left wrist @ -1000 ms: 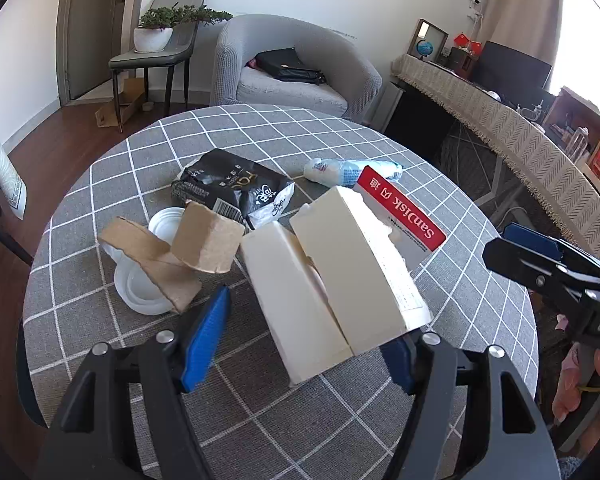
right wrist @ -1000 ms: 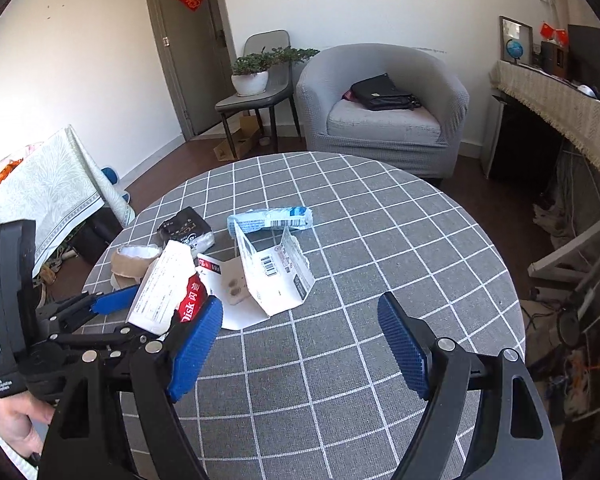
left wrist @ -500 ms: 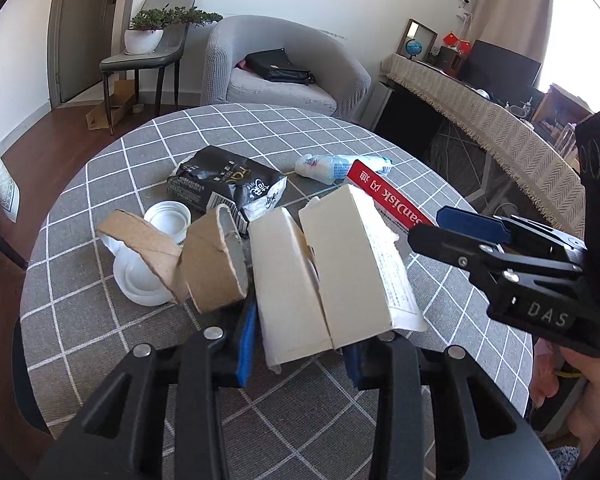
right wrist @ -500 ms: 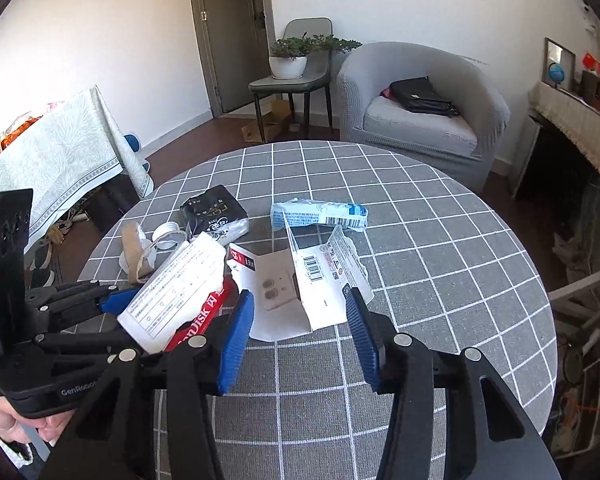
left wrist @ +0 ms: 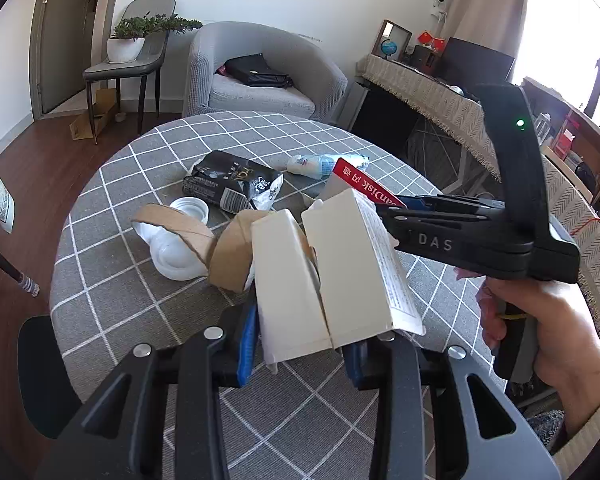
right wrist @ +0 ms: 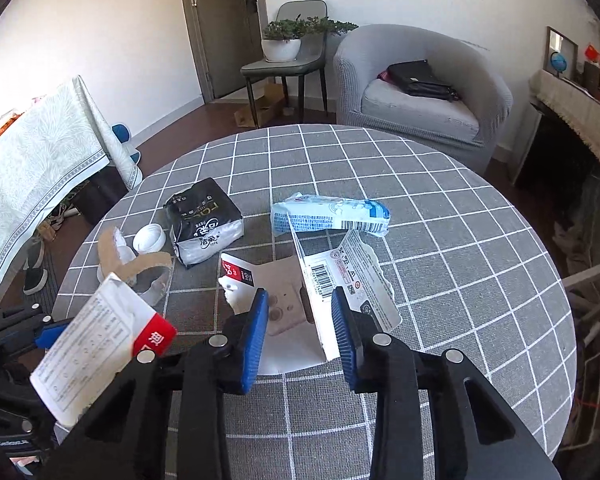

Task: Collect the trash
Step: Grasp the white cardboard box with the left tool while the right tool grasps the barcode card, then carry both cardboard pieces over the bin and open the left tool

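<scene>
- Grey checked cloth covers the round desk [right wrist: 440, 216], with an armchair [right wrist: 420, 92] behind at 12 o'clock.
- Left gripper [left wrist: 300, 354]: jaws clamped on a torn white carton [left wrist: 332, 276], lifted off the cloth.
- Right gripper [right wrist: 300, 332]: jaws have just been closing, part-way apart around the upright flap of an opened white package [right wrist: 348, 276]; whether the pads press it I cannot tell.
- Black pouch [right wrist: 204, 220] lies at 10 o'clock from the right gripper, blue-white wrapper [right wrist: 332, 216] at 12.
</scene>
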A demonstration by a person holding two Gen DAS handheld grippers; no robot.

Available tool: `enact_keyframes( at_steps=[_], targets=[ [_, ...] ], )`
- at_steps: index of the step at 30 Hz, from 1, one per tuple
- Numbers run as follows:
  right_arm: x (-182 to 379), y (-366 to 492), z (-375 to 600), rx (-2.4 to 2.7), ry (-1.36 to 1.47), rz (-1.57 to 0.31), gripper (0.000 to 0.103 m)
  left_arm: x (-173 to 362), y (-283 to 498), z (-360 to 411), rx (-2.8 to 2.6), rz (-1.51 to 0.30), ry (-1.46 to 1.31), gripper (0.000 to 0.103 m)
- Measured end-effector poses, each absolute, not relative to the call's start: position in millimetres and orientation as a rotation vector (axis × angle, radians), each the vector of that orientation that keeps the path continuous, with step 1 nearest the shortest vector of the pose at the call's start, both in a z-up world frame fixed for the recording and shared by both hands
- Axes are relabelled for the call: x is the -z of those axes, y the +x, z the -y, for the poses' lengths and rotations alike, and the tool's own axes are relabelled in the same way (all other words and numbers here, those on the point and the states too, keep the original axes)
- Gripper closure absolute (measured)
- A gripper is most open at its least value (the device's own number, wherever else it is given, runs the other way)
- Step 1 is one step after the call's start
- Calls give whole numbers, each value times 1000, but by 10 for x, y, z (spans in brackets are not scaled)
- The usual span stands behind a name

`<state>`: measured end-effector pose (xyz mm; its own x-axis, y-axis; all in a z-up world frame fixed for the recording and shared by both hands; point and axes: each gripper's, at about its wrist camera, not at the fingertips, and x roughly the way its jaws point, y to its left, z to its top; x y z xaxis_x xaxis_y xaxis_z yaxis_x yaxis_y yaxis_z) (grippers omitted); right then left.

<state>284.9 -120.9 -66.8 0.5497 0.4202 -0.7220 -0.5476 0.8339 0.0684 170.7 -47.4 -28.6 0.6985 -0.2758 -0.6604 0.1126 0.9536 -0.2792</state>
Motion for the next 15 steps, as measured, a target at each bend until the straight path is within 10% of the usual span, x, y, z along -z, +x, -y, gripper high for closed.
enact_keyframes(
  at_steps=[6, 15],
  targets=[
    [723, 2871, 1091, -546, -184, -832, 96, 126, 1549, 293, 238, -731, -239, 65],
    [628, 2756, 1003, -522, -170, -835, 101, -98, 1314, -180, 179, -661, -245, 65]
  ],
)
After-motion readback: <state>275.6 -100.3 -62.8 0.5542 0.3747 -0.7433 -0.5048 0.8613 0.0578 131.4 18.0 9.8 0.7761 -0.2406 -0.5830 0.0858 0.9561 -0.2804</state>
